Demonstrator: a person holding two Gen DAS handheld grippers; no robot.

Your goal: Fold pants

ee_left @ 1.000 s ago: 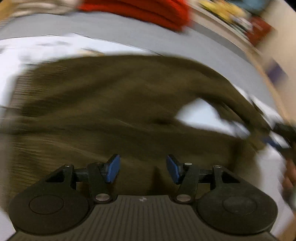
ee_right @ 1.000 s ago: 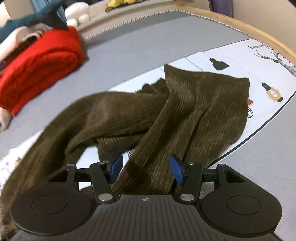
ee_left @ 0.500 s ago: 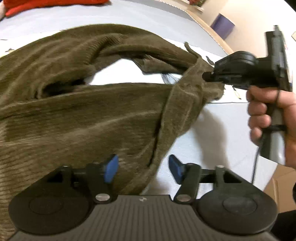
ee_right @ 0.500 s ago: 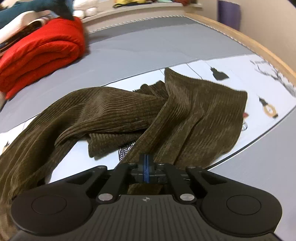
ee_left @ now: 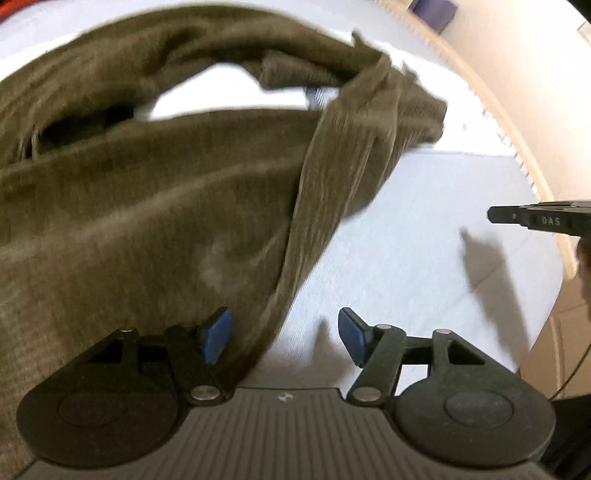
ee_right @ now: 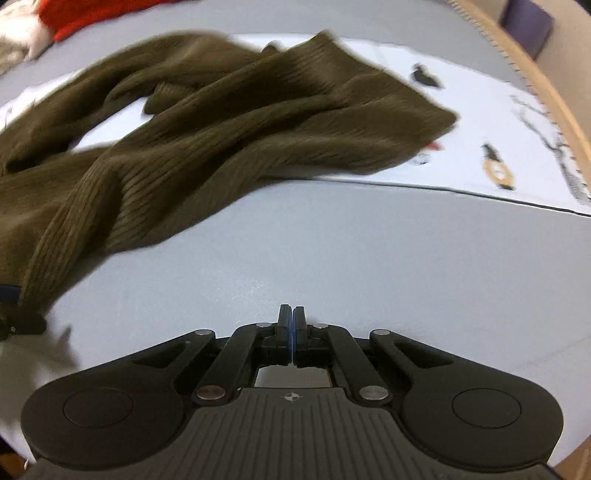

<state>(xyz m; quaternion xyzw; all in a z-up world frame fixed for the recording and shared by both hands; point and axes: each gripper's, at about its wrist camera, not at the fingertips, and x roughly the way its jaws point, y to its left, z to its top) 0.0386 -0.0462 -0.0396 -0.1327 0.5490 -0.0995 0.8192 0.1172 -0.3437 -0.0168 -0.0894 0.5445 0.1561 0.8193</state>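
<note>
- Right gripper (ee_right: 291, 334), nearest in the right wrist view: clenched, blue pads pressed together, nothing between them; bare grey table (ee_right: 332, 258) beneath and ahead.
- Left gripper (ee_left: 283, 336), nearest in the left wrist view: jaws apart, recently widening and now holding about steady; folded edge of cloth hanging down between the blue pads, close to the left-hand one, not pinched as far as visible.
- Right gripper again, at the right edge of the left wrist view: black tip only, hovering over pale table surface well apart from the cloth; part of a hand just behind it.
- Brown corduroy pants (ee_right: 229, 122), middle distance: rumpled heap, legs crossed and twisted over one another, one ridge of fabric raised toward the left gripper; lying partly on the grey table, partly on the white printed mat (ee_right: 480, 110).
- White mat showing through a gap between the two legs; small printed figures on its far right portion.
- Red folded garment (ee_right: 85, 14), far left at the table's back edge, beside something pale; well apart from the pants.
- Purple box (ee_right: 528, 26), far right beyond the table's wooden rim.
- Task status, judged: early. No neat fold visible; no leg laid on leg. Remaining: spreading flat, aligning legs, folding over.
</note>
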